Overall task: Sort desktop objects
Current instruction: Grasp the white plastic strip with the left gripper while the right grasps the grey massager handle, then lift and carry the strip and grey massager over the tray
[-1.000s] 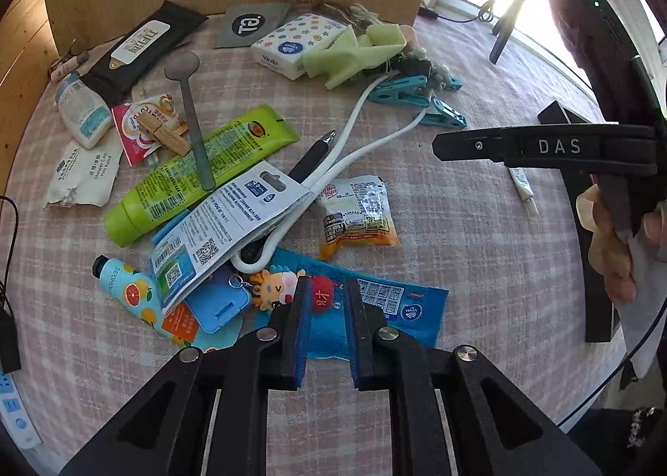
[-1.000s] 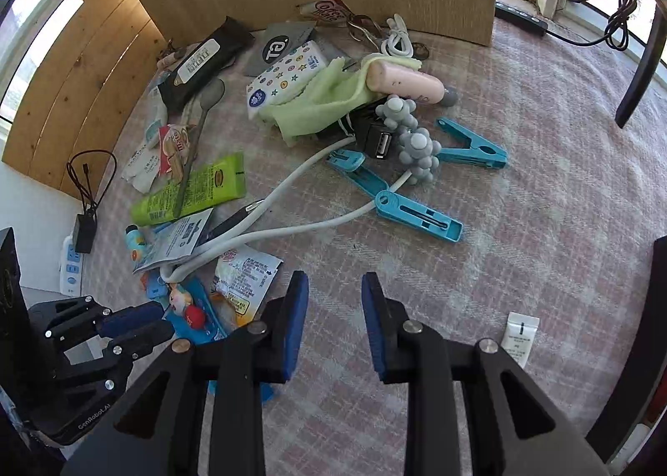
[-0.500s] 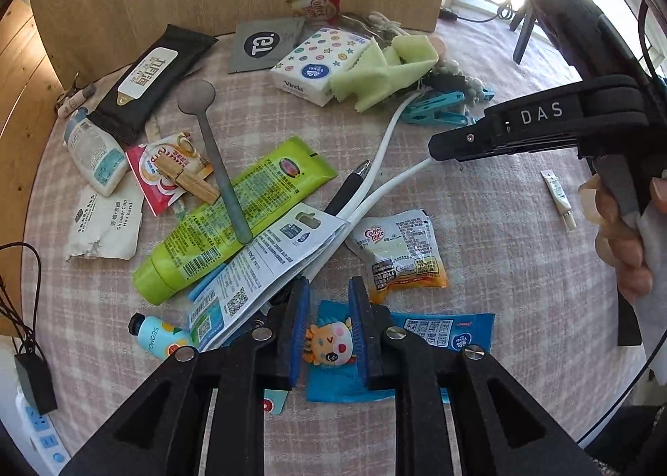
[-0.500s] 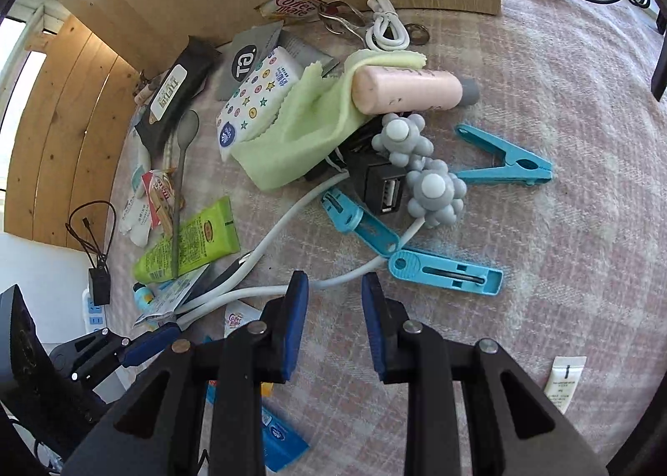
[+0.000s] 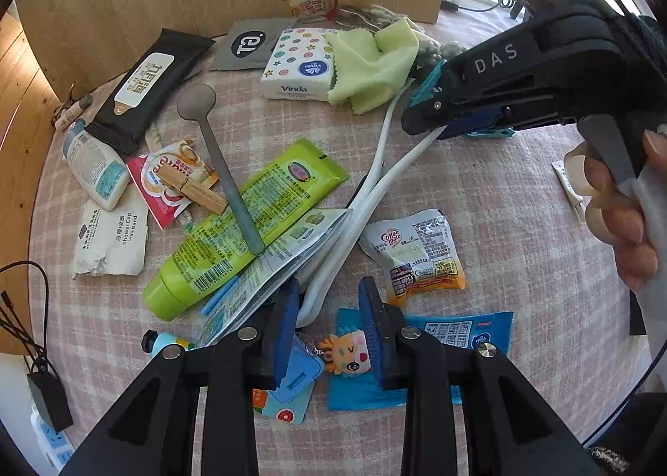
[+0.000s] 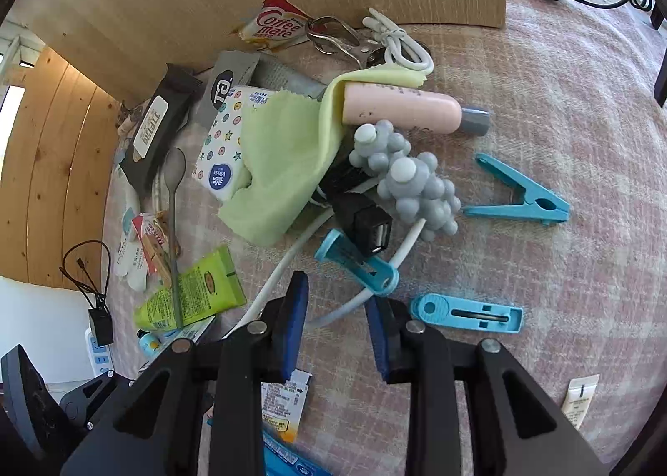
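While both grippers are hovering over the clutter, sorting is pausing.
Left gripper (image 5: pixel 329 321) is widening above the lion charm (image 5: pixel 348 353), holding nothing; right gripper (image 6: pixel 337 330) is opening slightly, straddling the white cable (image 6: pixel 333 315).

Left gripper (image 5: pixel 329 321) fingers are opening, releasing the keychain toy (image 5: pixel 346 353).

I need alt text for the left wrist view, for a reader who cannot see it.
The left claw is opening above a small cartoon animal charm on a pink checked tablecloth. Beyond it lie a green tube, a grey spoon and a white cable. The right claw enters from the right.
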Tool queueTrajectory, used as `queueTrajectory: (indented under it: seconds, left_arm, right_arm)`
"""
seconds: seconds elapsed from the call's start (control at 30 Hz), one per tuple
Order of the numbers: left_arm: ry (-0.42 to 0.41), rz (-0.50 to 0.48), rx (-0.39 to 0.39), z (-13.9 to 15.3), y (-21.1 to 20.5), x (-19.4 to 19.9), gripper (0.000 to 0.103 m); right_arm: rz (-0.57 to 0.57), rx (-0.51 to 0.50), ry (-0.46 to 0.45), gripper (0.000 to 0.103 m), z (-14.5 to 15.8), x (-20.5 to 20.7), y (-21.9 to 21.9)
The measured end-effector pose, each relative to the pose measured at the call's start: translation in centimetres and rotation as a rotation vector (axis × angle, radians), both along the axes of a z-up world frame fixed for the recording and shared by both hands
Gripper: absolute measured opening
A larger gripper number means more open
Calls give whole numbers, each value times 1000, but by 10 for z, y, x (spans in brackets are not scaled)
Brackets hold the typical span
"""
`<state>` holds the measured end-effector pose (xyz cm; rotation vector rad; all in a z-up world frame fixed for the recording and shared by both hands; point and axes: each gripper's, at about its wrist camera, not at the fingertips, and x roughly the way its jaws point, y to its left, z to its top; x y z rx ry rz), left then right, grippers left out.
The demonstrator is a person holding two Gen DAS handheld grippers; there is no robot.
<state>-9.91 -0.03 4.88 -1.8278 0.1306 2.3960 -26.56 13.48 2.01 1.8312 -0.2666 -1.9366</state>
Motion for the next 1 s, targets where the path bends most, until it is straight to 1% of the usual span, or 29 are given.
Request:
queueTrajectory:
  seconds: [0.03,0.1,0.17,0.3,0.33,0.37,0.4,0.47,0.5,0.57,0.73,0.87,0.93,1.0]
  left_arm:
    - [-2,-11,-10,0,2,-2,31]
    - [-12,-36,-31,-3,5,-7,38]
    - [-21,-48,-61,-7,7,-12,39]
    - [-37,-53,-67,-12,5,-18,38]
    - [-44,-56,-63,-14,5,-18,38]
    - [-52,-64,-54,-15,6,-17,34]
    - [-58,-72,-50,-17,9,-16,28]
    - [-57,-85,-64,-17,17,-11,27]
    - [-52,-95,-58,-15,22,-9,25]
    - [-47,-104,-17,-9,30,-2,23]
    - [-12,-143,22,19,54,15,19]
    - [17,-170,75,47,74,28,16]
    - [35,-195,87,60,84,28,15]
    - [52,-218,87,62,91,24,13]
  right_arm:
    - [5,-5,-8,28,-1,1,-4]
    - [9,-1,8,28,-1,1,-10]
    - [5,-7,16,27,-1,1,-13]
    - [4,-40,14,21,3,0,-13]
    - [16,-38,22,21,6,3,-13]
    - [24,-44,26,19,8,5,-11]
    - [24,-56,22,18,11,7,-9]
    - [16,-73,9,16,14,10,-6]
    - [12,-74,8,16,16,11,-3]
    - [13,-84,21,15,23,14,5]
    - [-3,-126,28,11,46,17,22]
    - [20,-131,80,11,73,24,36]
    - [15,-135,82,11,82,25,48]
    - [4,-135,87,10,90,26,61]
